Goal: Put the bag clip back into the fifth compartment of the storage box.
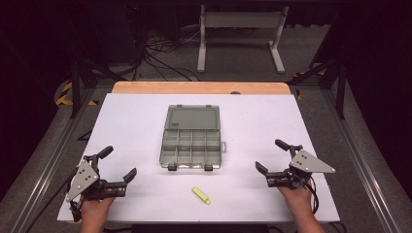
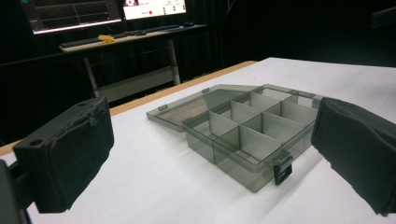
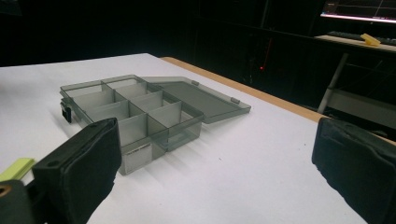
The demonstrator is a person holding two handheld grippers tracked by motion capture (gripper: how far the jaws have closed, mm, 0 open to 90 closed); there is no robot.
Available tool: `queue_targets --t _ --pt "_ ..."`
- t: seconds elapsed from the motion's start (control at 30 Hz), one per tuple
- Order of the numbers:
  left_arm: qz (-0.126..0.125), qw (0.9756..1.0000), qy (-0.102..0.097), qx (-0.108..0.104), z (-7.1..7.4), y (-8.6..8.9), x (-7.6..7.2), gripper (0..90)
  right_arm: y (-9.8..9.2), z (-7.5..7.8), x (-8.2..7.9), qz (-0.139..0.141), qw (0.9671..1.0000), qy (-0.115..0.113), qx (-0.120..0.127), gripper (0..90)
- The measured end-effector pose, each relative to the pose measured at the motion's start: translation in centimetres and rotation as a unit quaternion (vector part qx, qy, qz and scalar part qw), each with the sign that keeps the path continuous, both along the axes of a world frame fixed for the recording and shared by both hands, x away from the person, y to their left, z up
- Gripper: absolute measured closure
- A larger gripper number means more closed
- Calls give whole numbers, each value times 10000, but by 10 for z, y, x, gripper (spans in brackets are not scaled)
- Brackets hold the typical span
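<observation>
The left tongs [image 1: 118, 162] sat low near the near-left corner of the tabletop [image 1: 252, 116], held by the person's left hand [image 1: 94, 208], whose forearm came in from the bottom edge. Their jaws stood wide apart, empty, pointing forward and inward. The right tongs [image 1: 272, 155] mirrored them near the near-right corner, gripped by the right hand [image 1: 296, 196], jaws likewise spread with nothing between them. In each gripper view the two black padded jaws rose at the far sides of the frame, well separated. A grey three-cornered plate topped each tool.
</observation>
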State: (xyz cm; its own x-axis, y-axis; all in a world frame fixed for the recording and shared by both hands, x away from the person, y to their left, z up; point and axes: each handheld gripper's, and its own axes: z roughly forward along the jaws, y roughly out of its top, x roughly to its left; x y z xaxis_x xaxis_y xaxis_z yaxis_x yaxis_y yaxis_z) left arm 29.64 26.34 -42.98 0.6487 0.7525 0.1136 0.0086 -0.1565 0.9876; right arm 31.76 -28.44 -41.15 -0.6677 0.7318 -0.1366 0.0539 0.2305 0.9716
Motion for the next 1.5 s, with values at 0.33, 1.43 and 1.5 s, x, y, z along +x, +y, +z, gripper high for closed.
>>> queue_targets --t 0.33,1.43,1.5 --pt "-64 9998 104 -151 1 0 -1 0 3 -2 1 72 10000 43 -37 23" --pt "-978 9945 270 -244 45 -65 24 6 5 -7 5 142 9995 267 -55 23" --pt "-1033 9942 208 -199 46 -74 25 6 5 -7 6 149 9995 279 -66 23"
